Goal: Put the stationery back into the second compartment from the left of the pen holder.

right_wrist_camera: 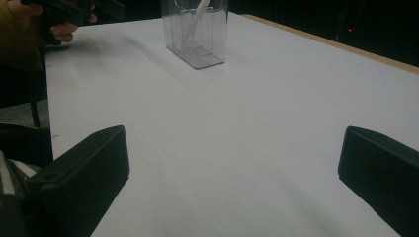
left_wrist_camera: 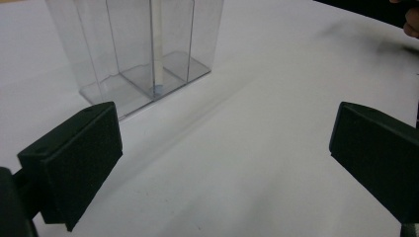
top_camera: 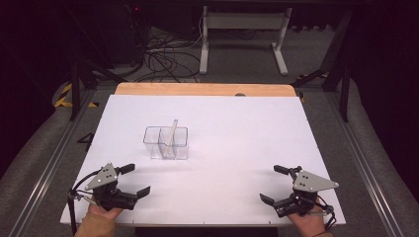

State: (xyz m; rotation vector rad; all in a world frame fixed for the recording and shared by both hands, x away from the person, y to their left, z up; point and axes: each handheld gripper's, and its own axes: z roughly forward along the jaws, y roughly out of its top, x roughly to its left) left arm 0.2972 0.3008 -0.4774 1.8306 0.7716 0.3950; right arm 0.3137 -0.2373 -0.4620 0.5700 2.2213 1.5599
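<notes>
Both the left gripper (top_camera: pixel 133 180) and right gripper (top_camera: pixel 273 184) rest with jaws wide and empty, well short of a clear divided container (top_camera: pixel 166 143) holding a leaning white stick (top_camera: pixel 171 136), likely light, rigid, slippery; grip its protruding top.

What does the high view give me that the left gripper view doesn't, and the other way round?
High view alone: both tools together, the left tool and right tool, open at the near corners of the white table, plus the floor, cables and a white stand beyond. Left gripper view alone: a close look at the organizer's dividers and floor, where the white stick meets it. Both: the clear organizer holding that stick.
</notes>
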